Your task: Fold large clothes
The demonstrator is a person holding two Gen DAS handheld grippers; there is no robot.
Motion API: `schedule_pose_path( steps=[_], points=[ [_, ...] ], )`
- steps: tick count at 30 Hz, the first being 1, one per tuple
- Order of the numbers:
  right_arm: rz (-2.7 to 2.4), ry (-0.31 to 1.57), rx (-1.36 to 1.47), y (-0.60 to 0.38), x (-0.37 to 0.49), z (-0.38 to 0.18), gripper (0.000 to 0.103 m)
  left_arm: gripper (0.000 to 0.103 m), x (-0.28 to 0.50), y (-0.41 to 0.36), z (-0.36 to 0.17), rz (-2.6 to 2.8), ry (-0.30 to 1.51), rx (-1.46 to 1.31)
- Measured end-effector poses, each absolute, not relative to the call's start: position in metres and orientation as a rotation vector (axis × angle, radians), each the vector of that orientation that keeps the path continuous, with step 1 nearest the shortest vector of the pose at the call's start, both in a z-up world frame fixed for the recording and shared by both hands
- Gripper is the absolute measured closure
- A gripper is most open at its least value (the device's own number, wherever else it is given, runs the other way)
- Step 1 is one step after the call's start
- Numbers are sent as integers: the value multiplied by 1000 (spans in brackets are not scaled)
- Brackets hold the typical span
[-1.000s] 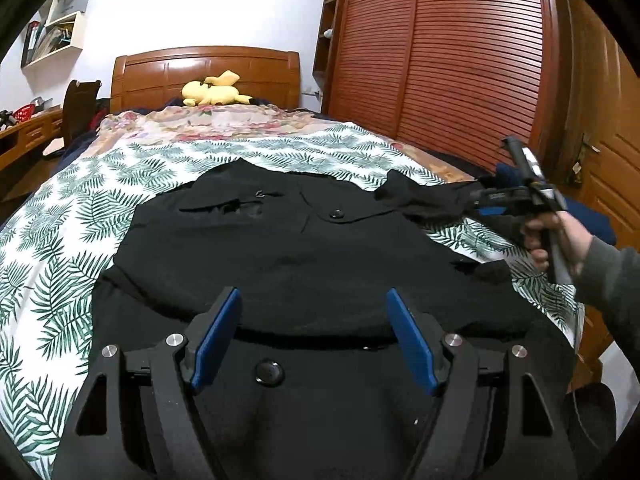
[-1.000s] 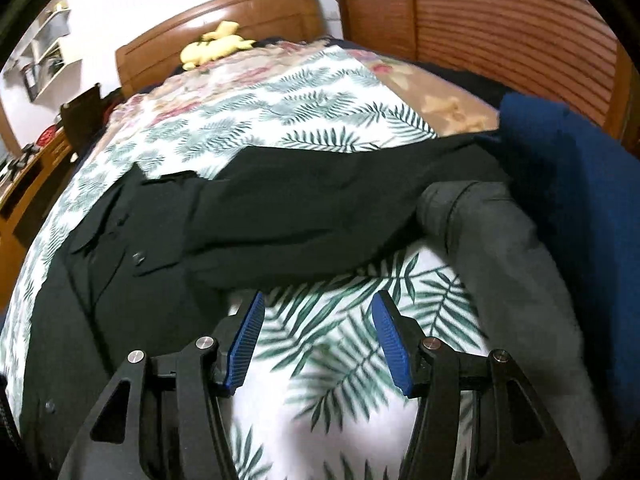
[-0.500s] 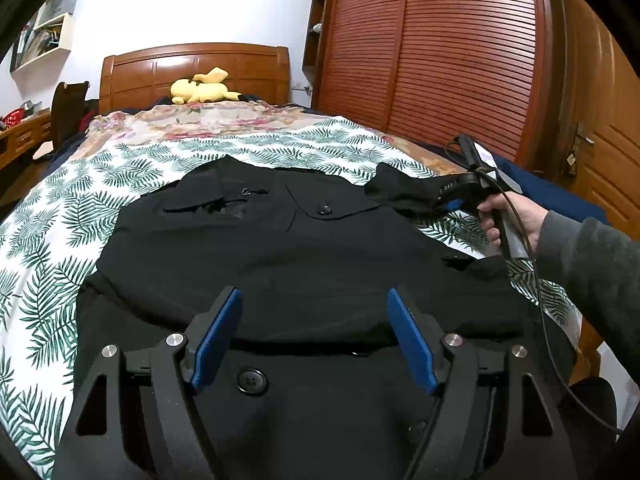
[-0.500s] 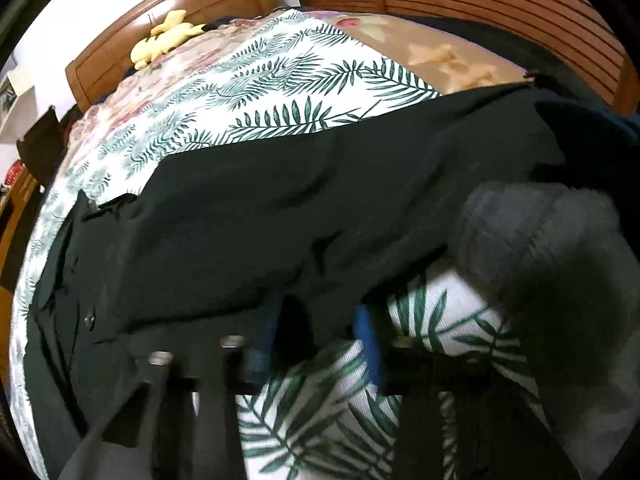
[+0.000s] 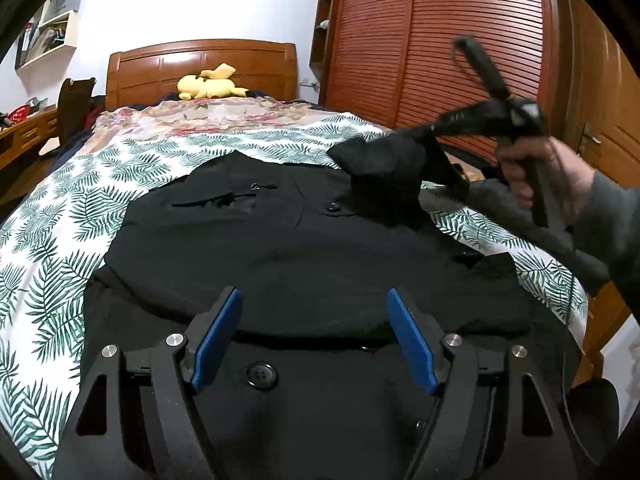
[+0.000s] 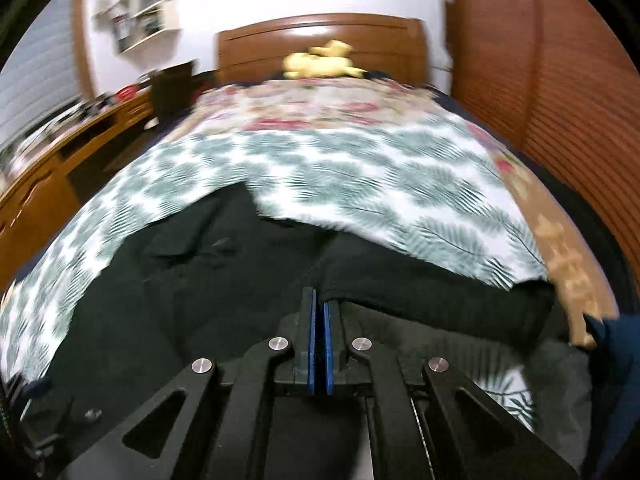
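A large black buttoned coat (image 5: 280, 248) lies spread front-up on a bed with a palm-leaf sheet (image 5: 60, 216). My left gripper (image 5: 312, 332) is open and empty, hovering over the coat's lower front. My right gripper (image 6: 319, 312) is shut on the coat's right sleeve (image 6: 420, 284). In the left wrist view the right gripper (image 5: 436, 130) holds that sleeve (image 5: 384, 168) lifted above the coat's right shoulder. The right wrist view is blurred by motion.
A yellow plush toy (image 5: 210, 82) lies by the wooden headboard (image 5: 200, 64). A slatted wooden wardrobe (image 5: 440, 40) stands along the right side. A desk and chair (image 5: 76, 100) stand at the left. A blue garment (image 6: 612, 360) lies at the bed's right edge.
My right gripper closed on the sleeve and lifted it up and leftward over the coat. My left gripper stayed open over the coat's lower front.
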State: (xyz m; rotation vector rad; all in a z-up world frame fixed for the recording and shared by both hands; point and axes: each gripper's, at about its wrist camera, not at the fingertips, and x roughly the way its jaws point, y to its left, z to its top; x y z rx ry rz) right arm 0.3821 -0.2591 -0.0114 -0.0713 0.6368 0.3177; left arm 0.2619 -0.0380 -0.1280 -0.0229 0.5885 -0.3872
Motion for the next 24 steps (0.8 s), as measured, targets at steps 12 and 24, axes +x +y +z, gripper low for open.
schedule_pose_path(
  steps=[12,24],
  points=[
    [432,761,-217,-208,352,-51,100,27,263,-34,-127,-368,588,-17],
    [370,828,-240,-215,356,-64,99,27,262,-31,-128,-361,599,-18]
  ],
)
